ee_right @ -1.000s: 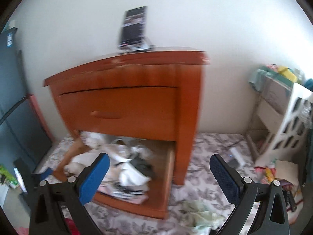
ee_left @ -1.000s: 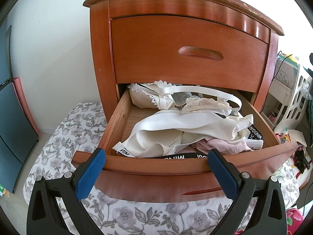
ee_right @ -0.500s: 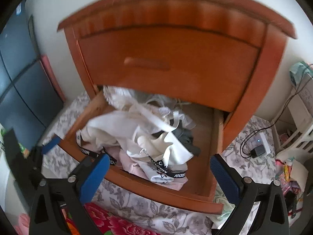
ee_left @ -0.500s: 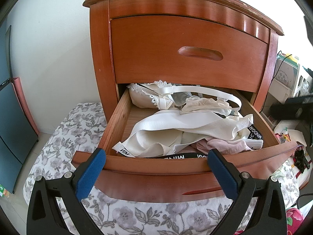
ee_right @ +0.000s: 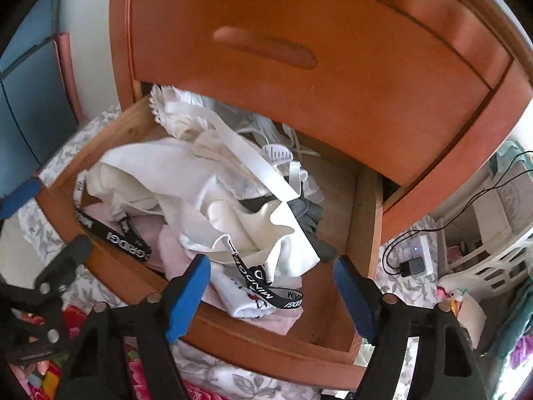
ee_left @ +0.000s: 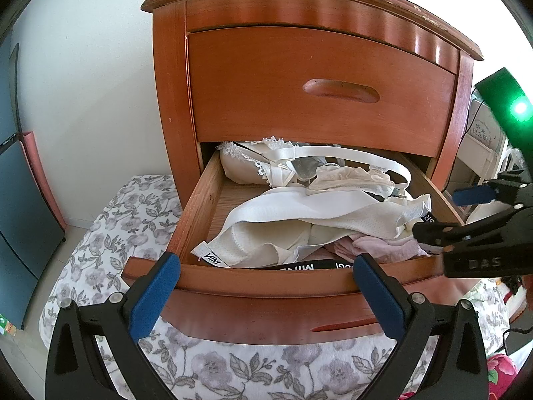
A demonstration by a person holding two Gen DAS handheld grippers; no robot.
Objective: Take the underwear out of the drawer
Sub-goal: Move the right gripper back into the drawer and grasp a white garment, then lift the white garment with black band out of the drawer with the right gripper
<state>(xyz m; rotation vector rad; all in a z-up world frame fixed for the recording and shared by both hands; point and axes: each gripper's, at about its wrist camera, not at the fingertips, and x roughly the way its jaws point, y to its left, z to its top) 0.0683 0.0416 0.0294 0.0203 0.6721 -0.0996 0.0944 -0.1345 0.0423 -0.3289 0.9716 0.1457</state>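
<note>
The lower drawer (ee_left: 266, 283) of a wooden nightstand stands pulled out, heaped with white and pink underwear (ee_left: 299, 213), some with black lettered waistbands. My left gripper (ee_left: 266, 266) is open just in front of the drawer's front edge and holds nothing. My right gripper (ee_right: 271, 286) points down over the drawer's (ee_right: 363, 220) front right corner. Its jaws have just been closing, and a white brief with a black band (ee_right: 253, 296) lies between them, not visibly pinched. The right gripper (ee_left: 438, 215) also shows at the right edge of the left wrist view.
The upper drawer (ee_left: 316, 86) is shut. A floral cloth (ee_left: 110, 233) covers the floor around the nightstand. A charger with cable (ee_right: 413, 263) and a white plastic basket (ee_right: 499, 260) sit to the right. A blue panel (ee_left: 20, 200) stands at the left.
My right gripper has swung down and in over the drawer's front right corner, entering the left wrist view, and its jaws stand narrower. The left gripper has not moved.
</note>
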